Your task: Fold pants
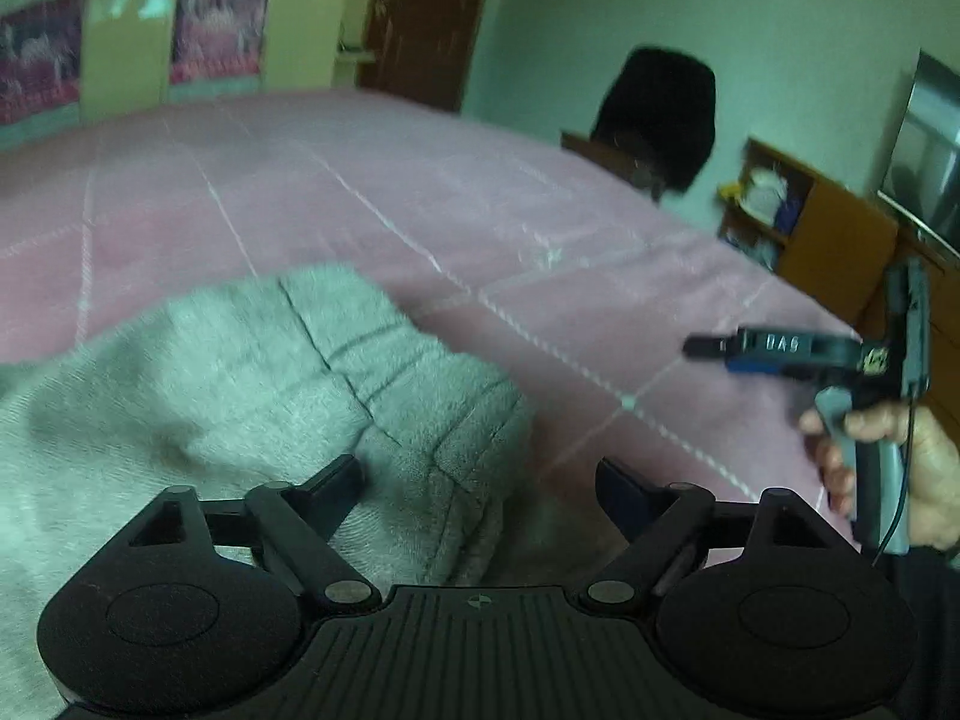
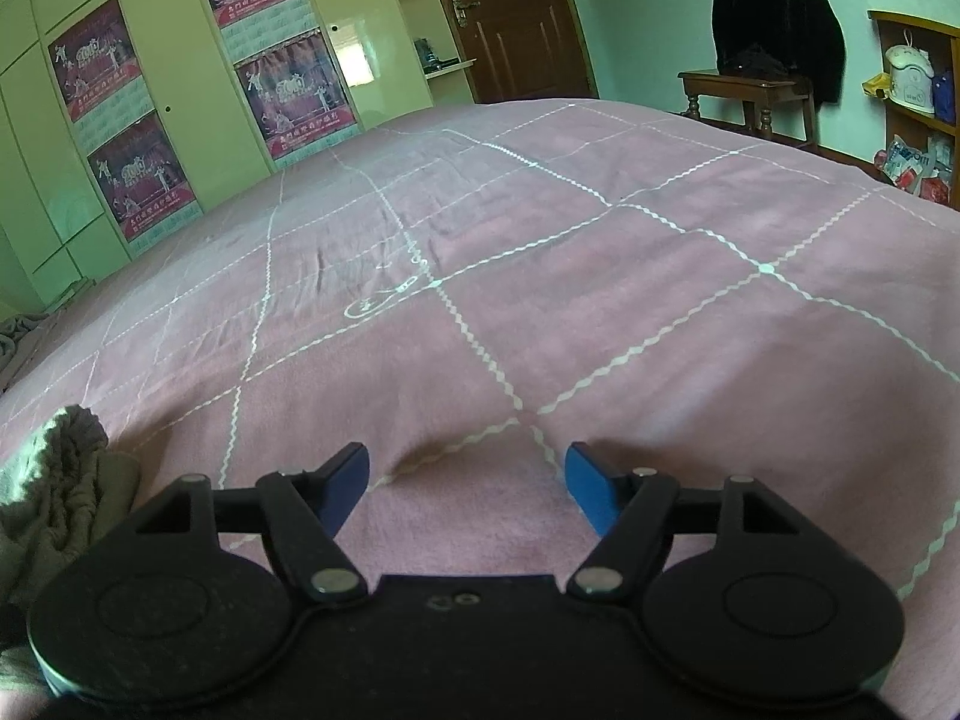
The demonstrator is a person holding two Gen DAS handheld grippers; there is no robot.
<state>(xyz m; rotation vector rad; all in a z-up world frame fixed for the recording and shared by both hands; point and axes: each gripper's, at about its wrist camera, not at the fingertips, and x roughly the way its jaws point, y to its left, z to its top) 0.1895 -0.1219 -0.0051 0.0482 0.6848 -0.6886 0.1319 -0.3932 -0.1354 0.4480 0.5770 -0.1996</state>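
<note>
Nearest in the left wrist view, the left gripper (image 1: 480, 480) has its jaws spread wide over the grey pants (image 1: 252, 396), which lie bunched on the pink bedspread (image 1: 420, 192); the cloth sits under and between the fingers, but nothing looks pinched. In the right wrist view, the right gripper (image 2: 468, 474) also stands with jaws spread, empty over bare bedspread (image 2: 540, 240), with only a crumpled edge of the pants (image 2: 54, 480) at its lower left. Seen from the left camera, the right gripper (image 1: 708, 347) hangs off to the side, held in a hand (image 1: 900, 468), well apart from the garment. The pants look freshly set down and not yet flat, so the fold is likely at an early stage. To do this step well, each gripper should take a single clear edge, such as waistband or hem, pinch only one layer, and draw the cloth taut and level before laying it over, so that no wrinkle is trapped. Farther off stand a wardrobe (image 2: 150, 90) and a door (image 2: 510, 18).
</note>
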